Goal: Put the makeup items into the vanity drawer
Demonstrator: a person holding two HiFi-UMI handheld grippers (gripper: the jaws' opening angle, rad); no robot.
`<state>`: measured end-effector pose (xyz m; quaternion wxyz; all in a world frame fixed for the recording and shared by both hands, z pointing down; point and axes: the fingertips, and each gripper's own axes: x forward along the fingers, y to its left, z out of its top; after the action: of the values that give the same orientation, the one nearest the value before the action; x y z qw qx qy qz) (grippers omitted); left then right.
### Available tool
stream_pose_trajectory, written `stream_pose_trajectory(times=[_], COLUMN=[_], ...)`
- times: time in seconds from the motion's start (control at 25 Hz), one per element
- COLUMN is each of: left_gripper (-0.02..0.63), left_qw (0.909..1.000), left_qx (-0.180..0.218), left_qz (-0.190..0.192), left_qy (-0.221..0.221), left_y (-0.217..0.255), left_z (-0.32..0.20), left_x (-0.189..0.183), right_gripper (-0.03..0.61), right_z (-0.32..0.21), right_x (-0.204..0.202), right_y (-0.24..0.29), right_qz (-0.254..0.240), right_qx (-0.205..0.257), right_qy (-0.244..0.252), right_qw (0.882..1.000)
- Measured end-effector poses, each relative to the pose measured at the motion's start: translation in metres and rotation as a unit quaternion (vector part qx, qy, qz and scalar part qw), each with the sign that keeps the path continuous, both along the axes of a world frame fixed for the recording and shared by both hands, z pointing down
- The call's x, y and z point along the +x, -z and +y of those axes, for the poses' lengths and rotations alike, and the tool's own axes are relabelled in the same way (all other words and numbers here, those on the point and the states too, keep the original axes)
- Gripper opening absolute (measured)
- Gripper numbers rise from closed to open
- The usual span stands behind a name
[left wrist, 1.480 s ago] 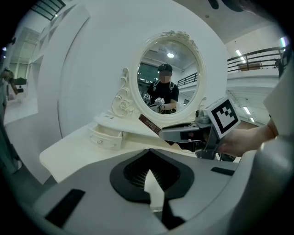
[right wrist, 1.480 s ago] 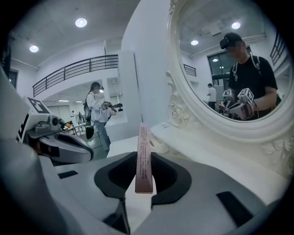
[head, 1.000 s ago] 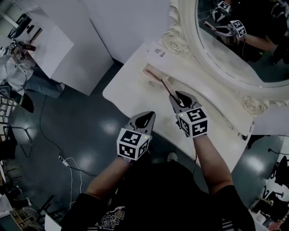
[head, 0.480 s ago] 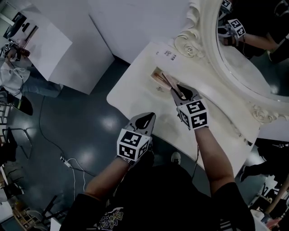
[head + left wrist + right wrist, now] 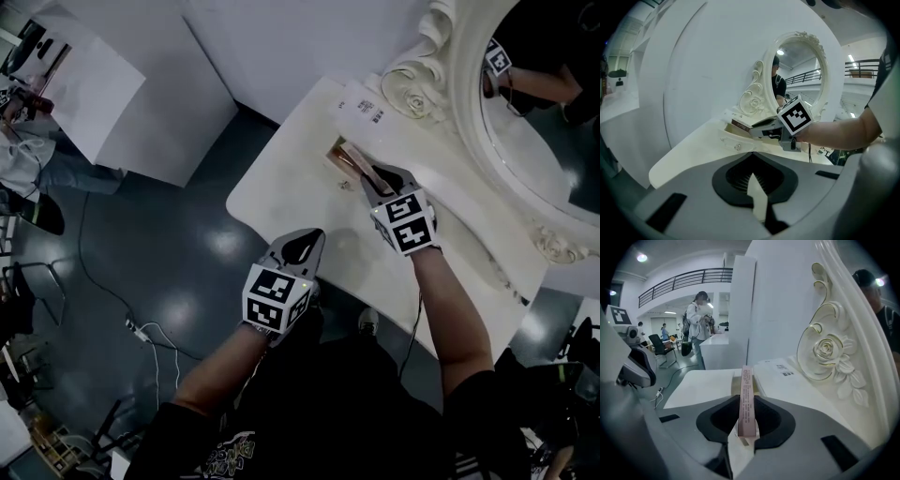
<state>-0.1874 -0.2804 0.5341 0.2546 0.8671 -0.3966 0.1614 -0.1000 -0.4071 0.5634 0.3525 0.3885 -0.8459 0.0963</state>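
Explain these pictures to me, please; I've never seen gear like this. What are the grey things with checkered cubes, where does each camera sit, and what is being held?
There is no robot here. A person holds a pair of grey tongs in each hand, and the checkered cubes are part of them. The top-down picture comes from a camera on the person's head. The other two come from cameras riding on the tongs, looking along their jaws. Below is a white vanity table with an ornate mirror, a printed sheet and an open drawer. The right tongs grip a slim pink box, its far end pointing towards the drawer. The left tongs are closed and empty, near the table's front edge.
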Motion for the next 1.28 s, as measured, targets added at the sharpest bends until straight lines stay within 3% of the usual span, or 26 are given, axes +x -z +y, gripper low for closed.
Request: stream_pose_trajectory(times=[0.6, 1.12, 1.28], left_gripper=[-0.003, -0.003, -0.003], left_qw=[0.9999, 1.0, 0.9999], left_qx=[-0.012, -0.007, -0.001], left_qz=[0.001, 0.0, 0.002], left_qy=[0.002, -0.005, -0.012], left_y=[-0.009, -0.005, 0.0], left_z=[-0.006, -0.008, -0.007], left_x=[-0.012, -0.009, -0.005], right_gripper=[0.114, 0.127, 0.109], right_z=[-0.017, -0.012, -0.008], right_x=[-0.007, -0.007, -0.001], right_y=[-0.015, -0.008, 0.005], right_qz=[0.071, 0.054, 0.023], right_qx=[0.007, 0.016, 0.02], right_qy=[0.029, 0.019, -0.007], right_qw=[0.997, 0.998, 1.0])
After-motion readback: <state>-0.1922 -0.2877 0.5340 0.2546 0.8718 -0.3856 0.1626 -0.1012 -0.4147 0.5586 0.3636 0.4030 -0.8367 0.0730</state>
